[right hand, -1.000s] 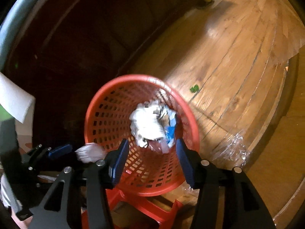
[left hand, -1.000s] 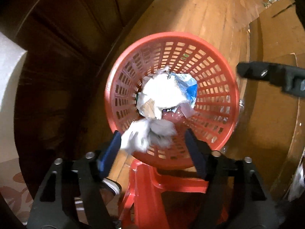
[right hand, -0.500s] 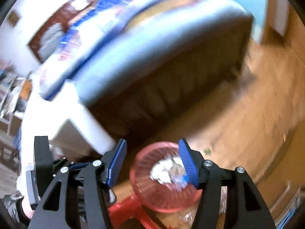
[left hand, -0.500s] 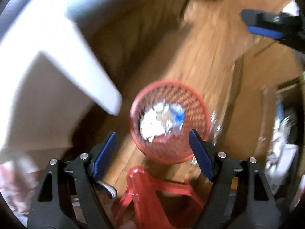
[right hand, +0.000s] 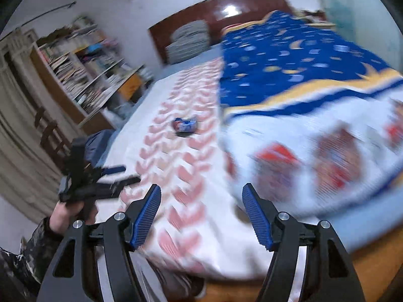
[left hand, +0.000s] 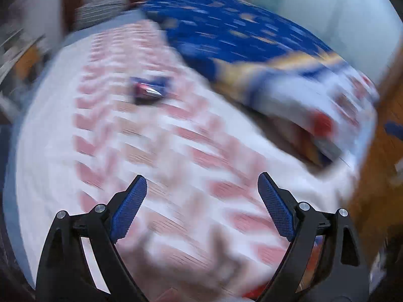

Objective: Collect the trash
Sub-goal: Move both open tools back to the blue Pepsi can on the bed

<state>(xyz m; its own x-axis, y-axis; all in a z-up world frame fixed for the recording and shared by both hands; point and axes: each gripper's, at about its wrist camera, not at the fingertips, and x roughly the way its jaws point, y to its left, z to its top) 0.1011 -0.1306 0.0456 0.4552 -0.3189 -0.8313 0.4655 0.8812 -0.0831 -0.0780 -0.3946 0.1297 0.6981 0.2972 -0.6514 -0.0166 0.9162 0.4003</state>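
Note:
A crumpled blue and red wrapper (left hand: 148, 89) lies on the bed's white sheet (left hand: 58, 151) with its pink pattern; the right wrist view shows this wrapper (right hand: 185, 125) too, well beyond the fingers. My left gripper (left hand: 202, 180) hangs over the sheet, jaws opening, with nothing between them. It shows again at the left of the right wrist view as the left gripper (right hand: 123, 175), held in a hand. My right gripper (right hand: 201, 190) is above the bed's near edge, its jaws also opening and empty. The red basket is out of sight. Both views are motion-blurred.
A blue blanket (right hand: 289, 58) with yellow moons covers the right side of the bed. A dark headboard (right hand: 226, 7) and a striped pillow (right hand: 187, 37) stand at the far end. Crowded bookshelves (right hand: 83, 68) line the left wall. Wooden floor (left hand: 377, 156) shows at the right.
Both grippers have swung up and away from the red basket of trash to face the bed. The crumpled paper seen by the left fingers is gone, and both pairs of jaws stand wider.

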